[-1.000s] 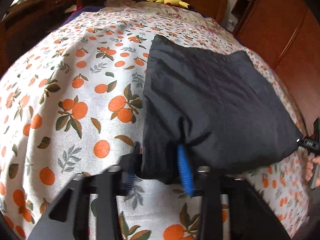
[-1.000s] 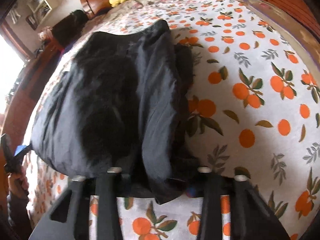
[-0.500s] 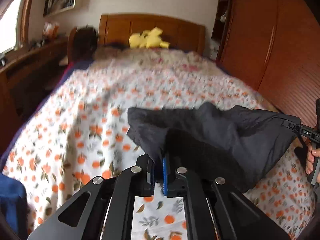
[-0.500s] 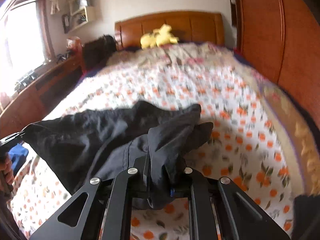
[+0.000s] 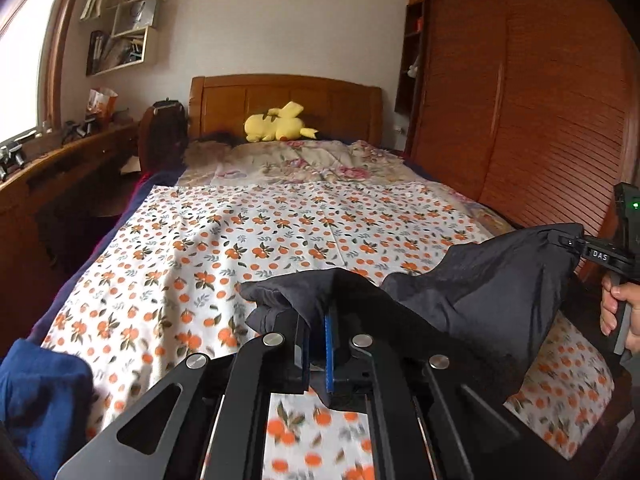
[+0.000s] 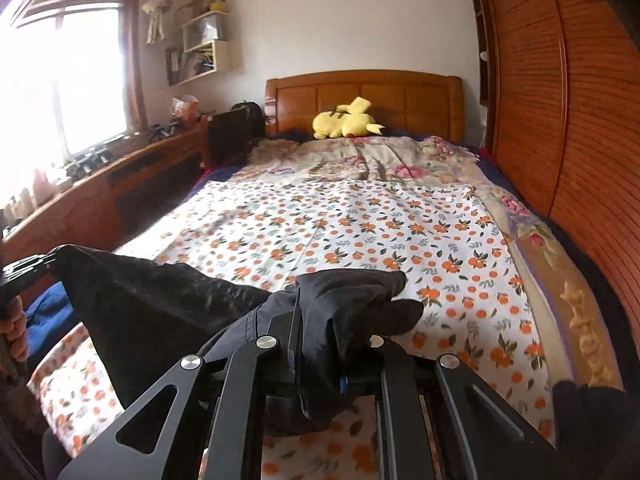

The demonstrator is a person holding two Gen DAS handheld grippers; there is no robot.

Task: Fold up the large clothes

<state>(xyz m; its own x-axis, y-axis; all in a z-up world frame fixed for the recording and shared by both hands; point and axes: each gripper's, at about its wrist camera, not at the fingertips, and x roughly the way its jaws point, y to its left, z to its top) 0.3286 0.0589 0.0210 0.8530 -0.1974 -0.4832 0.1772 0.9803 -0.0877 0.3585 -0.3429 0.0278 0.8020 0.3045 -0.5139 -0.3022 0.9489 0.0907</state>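
Above the foot of the bed [image 5: 280, 232], the dark garment [image 5: 480, 292] hangs stretched between the two grippers, clear of the orange-print sheet [image 6: 360, 224] across most of its span. One second earlier it lay flat on the sheet; half a second earlier it was partly raised; both cameras now sit higher and view the full room.

The left gripper [image 5: 318, 340] has its fingers [image 5: 329, 344] nearly closed, pinching one corner of the garment between the blue pads. The right gripper [image 6: 316, 344] is likewise closed on the opposite corner, with fabric bunched over its fingers [image 6: 294, 332]. In the left wrist view the right gripper body appears at the right edge, held by the right hand [image 5: 620, 312], and carries the white lettering "DAS" with a green indicator lit above it.

A yellow plush toy [image 5: 278, 124] rests against the headboard [image 6: 360, 96]. A blue cloth [image 5: 40, 392] lies at the bed's lower left corner.
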